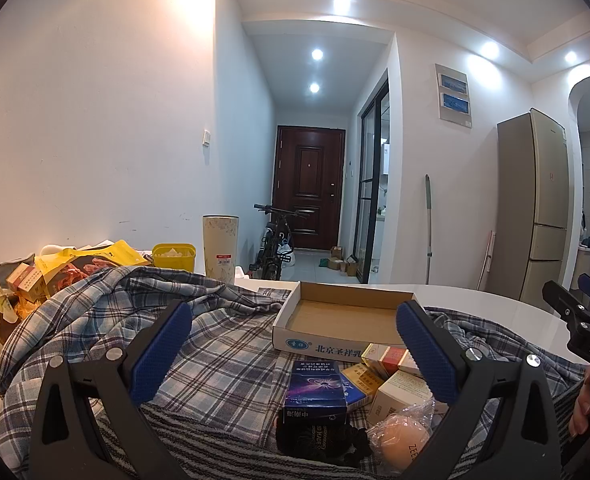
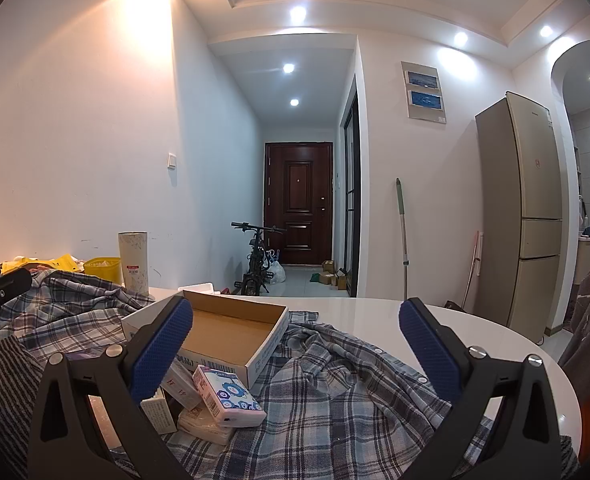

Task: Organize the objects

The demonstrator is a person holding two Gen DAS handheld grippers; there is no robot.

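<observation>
An open, empty cardboard box (image 1: 345,316) (image 2: 231,330) lies on a plaid shirt (image 1: 223,344) (image 2: 335,400) spread over the white table (image 1: 495,300) (image 2: 455,320). In front of the box is a pile of small cartons: a dark blue carton (image 1: 315,392), red and gold packs (image 1: 383,356), a white carton (image 1: 403,396) and a wrapped peach-coloured ball (image 1: 403,440). The right wrist view shows a white tissue pack (image 2: 227,396) among these. My left gripper (image 1: 295,344) hangs open above the pile, touching nothing. My right gripper (image 2: 295,344) (image 1: 583,312) is open over the shirt, empty.
Snack bags and small packs (image 1: 55,276) are heaped at the table's left, beside a yellow tub (image 1: 173,257) (image 2: 103,268) and a tall paper cup (image 1: 219,250) (image 2: 134,262). A striped cloth (image 1: 223,444) lies nearest me. Beyond are a hallway, bicycle (image 1: 273,248) and fridge (image 1: 535,204).
</observation>
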